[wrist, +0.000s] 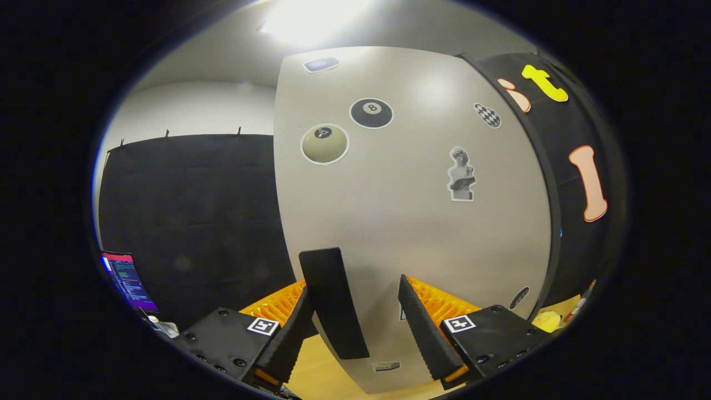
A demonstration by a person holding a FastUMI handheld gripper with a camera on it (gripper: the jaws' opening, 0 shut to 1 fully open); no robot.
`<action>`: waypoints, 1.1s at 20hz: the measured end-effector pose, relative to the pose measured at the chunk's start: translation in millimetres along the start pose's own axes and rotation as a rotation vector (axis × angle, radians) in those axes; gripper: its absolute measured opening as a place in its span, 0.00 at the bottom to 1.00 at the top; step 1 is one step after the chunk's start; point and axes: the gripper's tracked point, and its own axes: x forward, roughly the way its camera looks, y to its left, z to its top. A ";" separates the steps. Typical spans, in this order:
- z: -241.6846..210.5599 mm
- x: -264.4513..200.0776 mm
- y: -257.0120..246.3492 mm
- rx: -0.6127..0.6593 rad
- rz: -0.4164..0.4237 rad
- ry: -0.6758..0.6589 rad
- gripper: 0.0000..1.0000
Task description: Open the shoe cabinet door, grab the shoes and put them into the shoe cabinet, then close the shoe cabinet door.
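Right up close, our gripper [364, 311] hangs spread wide, gripping nothing, and a dark upright handle [332, 303] stands just off the left finger [289, 339], between the two. We go left to right: a lit screen [126, 282] low against the dark wall, then the shoe cabinet door [411, 222], a pale, stiff, slick panel dotted with stickers. We'd judge it light on its hinges; pinch that handle, since the flat face offers no grip.
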 end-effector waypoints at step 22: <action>15.6 -78.9 -43.5 -0.229 -0.316 -0.048 0.96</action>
